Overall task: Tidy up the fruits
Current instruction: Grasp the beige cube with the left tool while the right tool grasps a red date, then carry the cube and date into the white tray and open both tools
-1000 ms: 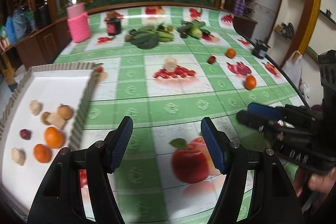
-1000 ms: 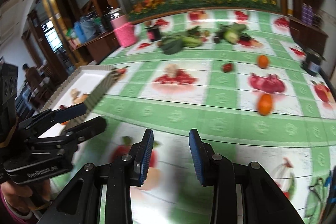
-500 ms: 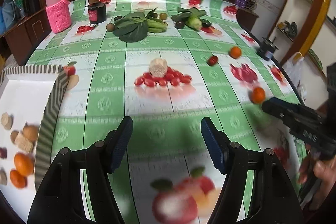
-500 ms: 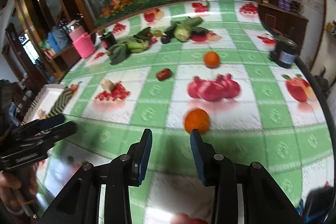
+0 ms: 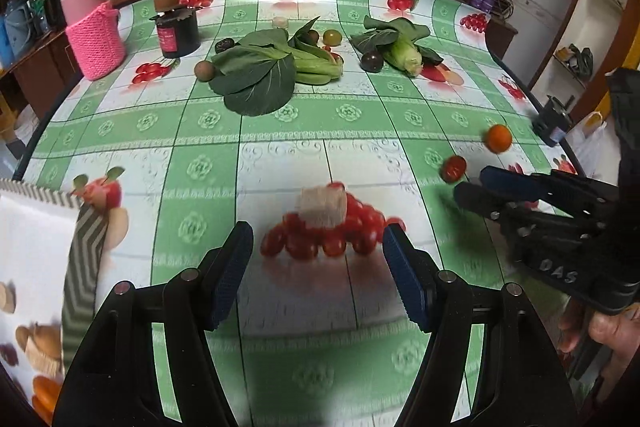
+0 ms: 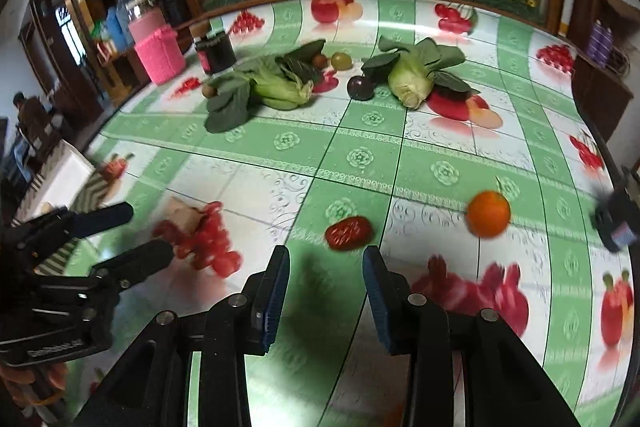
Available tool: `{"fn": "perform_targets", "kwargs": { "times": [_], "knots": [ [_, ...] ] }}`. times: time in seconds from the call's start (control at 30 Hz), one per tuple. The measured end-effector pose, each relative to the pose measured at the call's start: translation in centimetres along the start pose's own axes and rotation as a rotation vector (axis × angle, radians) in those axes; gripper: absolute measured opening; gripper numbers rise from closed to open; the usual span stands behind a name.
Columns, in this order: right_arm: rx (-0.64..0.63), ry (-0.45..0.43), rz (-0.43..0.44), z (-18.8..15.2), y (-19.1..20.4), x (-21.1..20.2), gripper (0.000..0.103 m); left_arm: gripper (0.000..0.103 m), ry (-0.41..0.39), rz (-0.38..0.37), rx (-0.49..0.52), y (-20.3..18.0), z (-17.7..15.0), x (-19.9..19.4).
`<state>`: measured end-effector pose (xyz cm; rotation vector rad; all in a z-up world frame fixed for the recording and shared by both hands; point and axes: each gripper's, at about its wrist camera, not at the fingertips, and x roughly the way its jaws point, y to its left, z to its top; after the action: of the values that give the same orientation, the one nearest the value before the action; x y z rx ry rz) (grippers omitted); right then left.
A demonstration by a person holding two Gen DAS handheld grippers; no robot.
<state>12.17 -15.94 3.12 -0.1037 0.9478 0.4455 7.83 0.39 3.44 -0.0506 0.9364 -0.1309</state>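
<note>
Jaws on our right gripper [image 6: 325, 291] have just been widening, empty, now just short of the small wrinkled red fruit [image 6: 347, 233]; our left gripper [image 5: 317, 269] hangs half-open, empty, near the pale cut chunk [image 5: 321, 207], left of that fruit. We've left the white tray [image 5: 86, 227] behind.
</note>
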Motion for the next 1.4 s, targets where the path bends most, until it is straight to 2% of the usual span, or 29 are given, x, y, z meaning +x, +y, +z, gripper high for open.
{"fn": "perform_targets", "kwargs": {
  "times": [0.1, 0.27, 0.33, 0.37, 0.43, 0.47, 0.5, 0.73, 1.0, 1.13, 1.4],
  "knots": [
    [-0.020, 0.020, -0.020, 0.5, -0.4, 1.1, 0.037, 0.068, 0.007, 0.003, 0.001, 0.0, 0.6, 0.8],
    [-0.035, 0.039, 0.002, 0.9, -0.6, 2.2, 0.037, 0.068, 0.031, 0.016, -0.001, 0.0, 1.1, 2.4],
    [0.000, 0.035, 0.031, 1.1, -1.2, 2.0, 0.030, 0.068, 0.035, 0.012, -0.003, 0.0, 1.1, 2.9],
    [0.007, 0.032, 0.043, 1.0, -1.2, 2.0, 0.029, 0.067, 0.029, -0.004, -0.009, 0.1, 1.1, 3.0],
    [0.008, 0.026, 0.057, 0.7, -1.1, 1.8, 0.029, 0.055, 0.021, -0.030, -0.019, 0.3, 1.1, 3.2],
    [0.005, 0.020, 0.063, 0.5, -0.9, 1.5, 0.029, 0.039, 0.015, -0.020, -0.008, 0.2, 1.0, 3.2],
    [0.002, 0.012, 0.066, 0.2, -0.8, 1.3, 0.029, 0.027, 0.011, -0.007, 0.009, 0.0, 0.9, 3.1],
    [0.030, -0.041, 0.103, -1.6, 0.1, -1.6, 0.029, 0.027, 0.002, -0.050, 0.001, 0.5, -0.3, 1.5],
    [0.008, -0.099, 0.176, -4.8, 4.4, -5.6, 0.029, 0.027, -0.045, -0.078, -0.009, 1.5, -4.2, -4.4],
    [-0.017, -0.122, 0.228, -6.2, 7.8, -7.1, 0.029, 0.027, -0.067, -0.044, -0.001, 2.9, -6.7, -7.6],
    [-0.091, -0.119, 0.324, -7.2, 15.2, -7.4, 0.029, 0.028, -0.118, 0.072, -0.044, 8.9, -11.1, -13.0]
  ]
}}
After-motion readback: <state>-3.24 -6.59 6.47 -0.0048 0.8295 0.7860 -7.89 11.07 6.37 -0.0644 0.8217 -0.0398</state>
